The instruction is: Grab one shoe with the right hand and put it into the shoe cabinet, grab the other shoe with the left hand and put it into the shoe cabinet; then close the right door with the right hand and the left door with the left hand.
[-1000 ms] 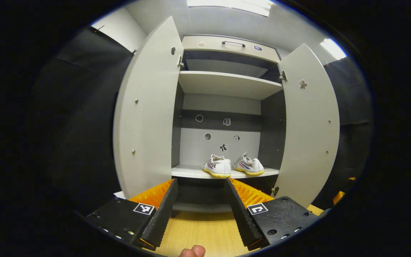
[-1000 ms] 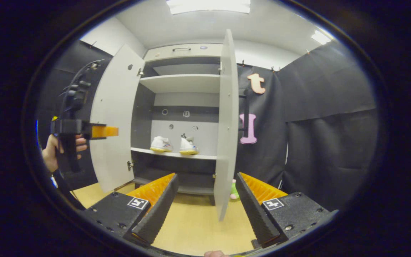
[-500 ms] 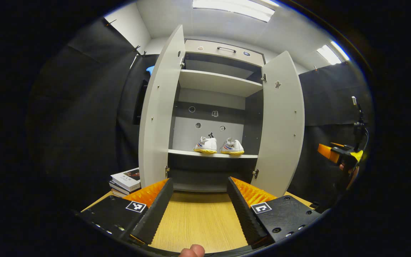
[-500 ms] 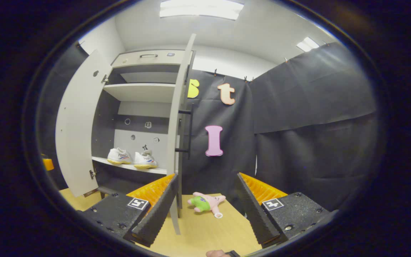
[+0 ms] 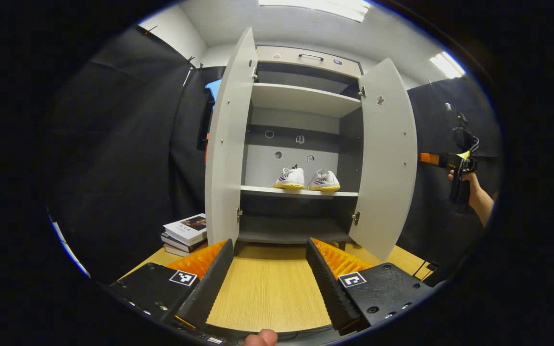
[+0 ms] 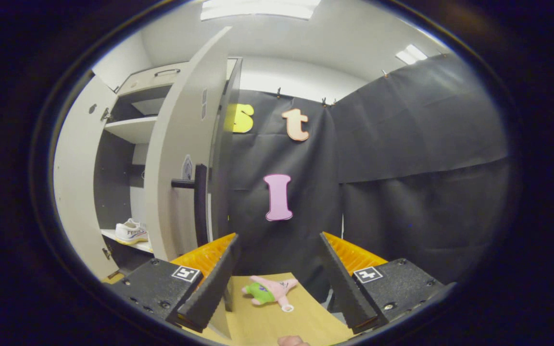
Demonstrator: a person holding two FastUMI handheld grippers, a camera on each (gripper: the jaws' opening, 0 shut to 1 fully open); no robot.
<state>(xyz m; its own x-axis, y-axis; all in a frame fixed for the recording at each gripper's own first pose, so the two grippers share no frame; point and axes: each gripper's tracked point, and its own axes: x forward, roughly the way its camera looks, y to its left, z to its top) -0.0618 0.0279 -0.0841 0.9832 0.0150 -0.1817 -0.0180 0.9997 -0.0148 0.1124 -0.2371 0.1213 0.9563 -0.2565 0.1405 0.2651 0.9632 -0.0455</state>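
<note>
**Both shoes shelved; both doors open; grippers drawn back**

Left gripper (image 5: pixel 270 276): jaws spread apart, nothing between them, held over the wooden floor (image 5: pixel 267 288) in front of the shoe cabinet (image 5: pixel 301 144). Compared with one second ago, it has backed away from the cabinet: the shoes appear smaller and more floor is visible.

Right gripper (image 6: pixel 279 278): jaws spread apart, holding nothing. Compared with one second ago, it has swung to the right, so that it now faces the outer face and black handle (image 6: pixel 197 202) of the right door (image 6: pixel 181 158). In the left gripper view it appears at the far right (image 5: pixel 431 158), beyond the right door, held by a hand (image 5: pixel 469 185).

Surroundings: a stack of books (image 5: pixel 184 233) lies on the floor just beside the left door (image 5: pixel 224 144). A pink and green plush toy (image 6: pixel 267 291) lies on the floor near the right door.

Task items: the two white shoes with yellow soles, left shoe (image 5: pixel 290 178) and right shoe (image 5: pixel 324 181), stand side by side on the middle shelf (image 5: pixel 258 191), heels outward. Both doors stand wide open.
</note>
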